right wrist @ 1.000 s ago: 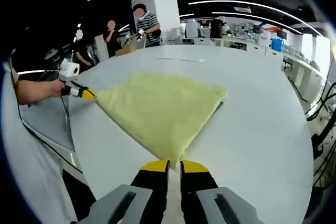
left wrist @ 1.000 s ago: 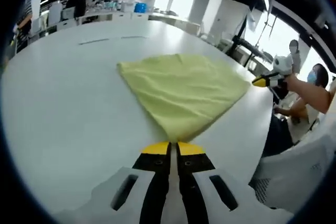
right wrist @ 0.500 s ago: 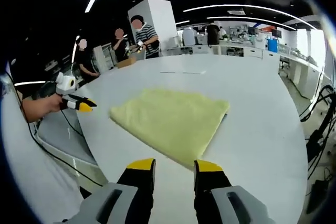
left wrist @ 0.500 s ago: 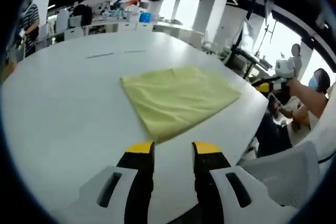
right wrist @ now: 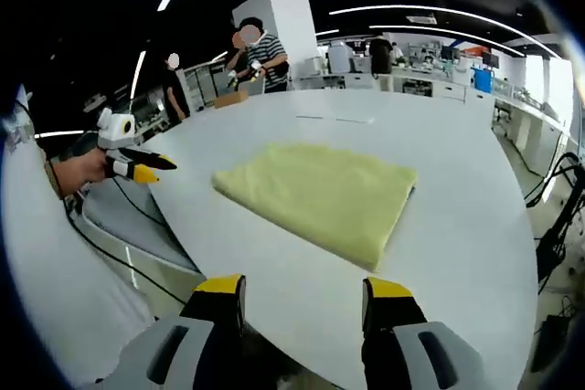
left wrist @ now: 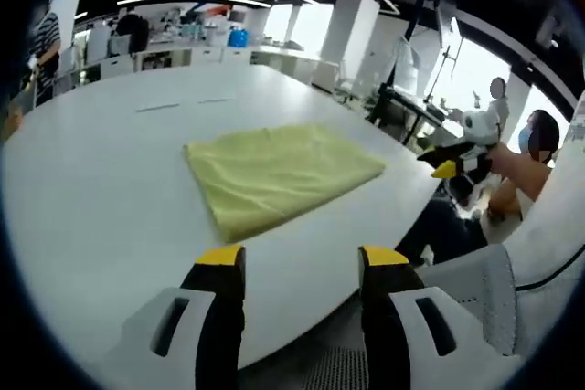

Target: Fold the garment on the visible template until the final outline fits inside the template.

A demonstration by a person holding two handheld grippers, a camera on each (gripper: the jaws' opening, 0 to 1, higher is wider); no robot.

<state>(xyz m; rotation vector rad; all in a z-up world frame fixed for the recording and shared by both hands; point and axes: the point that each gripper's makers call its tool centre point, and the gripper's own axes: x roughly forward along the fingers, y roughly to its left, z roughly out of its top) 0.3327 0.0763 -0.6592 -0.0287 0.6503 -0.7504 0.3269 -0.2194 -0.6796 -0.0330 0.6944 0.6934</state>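
Observation:
A folded yellow garment [left wrist: 274, 174] lies flat on the white table [left wrist: 101, 189]; the right gripper view shows the same garment [right wrist: 322, 195] from the other side. My left gripper [left wrist: 301, 258] stands open, pulled back over the table's near edge, apart from the cloth. My right gripper [right wrist: 304, 287] is open too, back from the garment's near corner, nothing between its jaws. The right gripper [left wrist: 450, 168] enters the left gripper view at the right, held by a hand. The left gripper [right wrist: 137, 168] appears at the left of the right gripper view. Thin dark template marks [left wrist: 183, 104] lie beyond the cloth.
The table's edge [right wrist: 183, 262] runs close under both grippers. People stand at the far side [right wrist: 256, 47]. Desks and equipment line the back of the room [left wrist: 183, 34]. A seated person [left wrist: 539, 148] is at the right.
Both grippers opened, let go of the garment's corners and drew back from the cloth toward the table edge. The garment now lies flat and free.

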